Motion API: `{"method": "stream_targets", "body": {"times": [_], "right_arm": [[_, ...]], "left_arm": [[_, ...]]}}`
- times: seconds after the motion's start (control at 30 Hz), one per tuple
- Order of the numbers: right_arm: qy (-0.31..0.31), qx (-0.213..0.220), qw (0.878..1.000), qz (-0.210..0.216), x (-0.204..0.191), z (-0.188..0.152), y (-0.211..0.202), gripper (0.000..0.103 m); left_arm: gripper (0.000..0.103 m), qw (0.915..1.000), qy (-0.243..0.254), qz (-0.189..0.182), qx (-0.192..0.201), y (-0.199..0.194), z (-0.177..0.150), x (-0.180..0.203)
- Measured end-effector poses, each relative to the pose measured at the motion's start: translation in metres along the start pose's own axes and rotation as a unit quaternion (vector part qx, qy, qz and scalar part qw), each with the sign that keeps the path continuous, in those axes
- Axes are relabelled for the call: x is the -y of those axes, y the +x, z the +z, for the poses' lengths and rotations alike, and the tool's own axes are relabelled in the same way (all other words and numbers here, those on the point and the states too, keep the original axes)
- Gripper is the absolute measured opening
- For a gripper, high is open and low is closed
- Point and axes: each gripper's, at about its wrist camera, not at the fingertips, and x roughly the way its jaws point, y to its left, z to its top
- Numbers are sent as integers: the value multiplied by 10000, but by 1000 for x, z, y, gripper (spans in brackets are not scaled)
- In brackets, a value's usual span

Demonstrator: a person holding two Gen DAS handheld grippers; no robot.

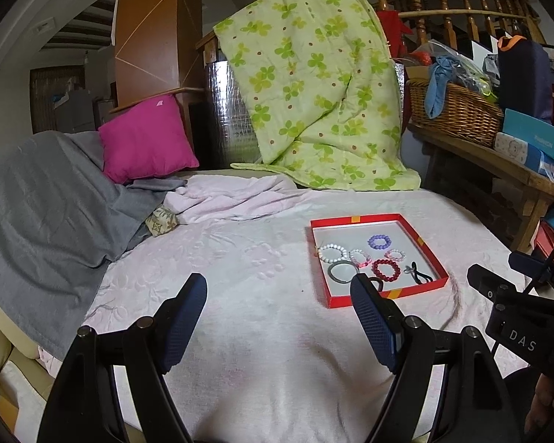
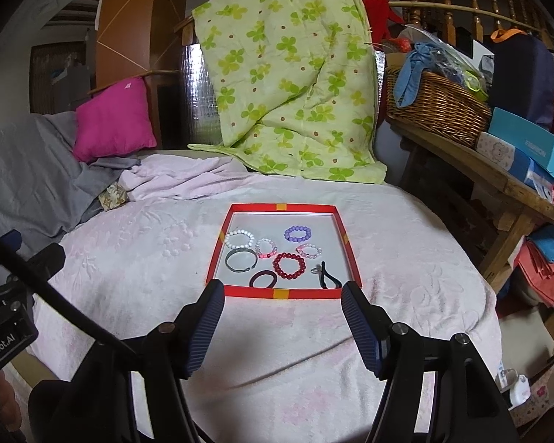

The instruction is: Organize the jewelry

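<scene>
Both grippers are held above the pale pink blanket [image 2: 158,258]. The left gripper [image 1: 279,291] and right gripper [image 2: 282,297] are spread apart, nothing between the fingers. Just beyond, a red tray [image 2: 280,293] is seen holding beaded bracelets [image 2: 287,266], a grey bangle [image 2: 240,260] and, apparently, hair ties [image 2: 264,279]. Farther back, a green quilt [image 2: 284,74] is draped.

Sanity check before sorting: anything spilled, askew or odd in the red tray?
Nothing stands out. All the bracelets, like the purple one, and the hair ties lie flat inside the red tray; none have spilled onto the pink blanket.
</scene>
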Motion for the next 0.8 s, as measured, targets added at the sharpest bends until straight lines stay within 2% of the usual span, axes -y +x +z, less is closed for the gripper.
{"method": "stream_targets", "body": {"times": [0.37,0.8], "right_arm": [[-9,-60,9999,95,6,0,14,70],[271,-133,9992,265,36,-6,33,70]], "left_arm": [[81,9999,26,127,-89,10,2,5],[81,9992,204,252,-235,18,7,31]]}}
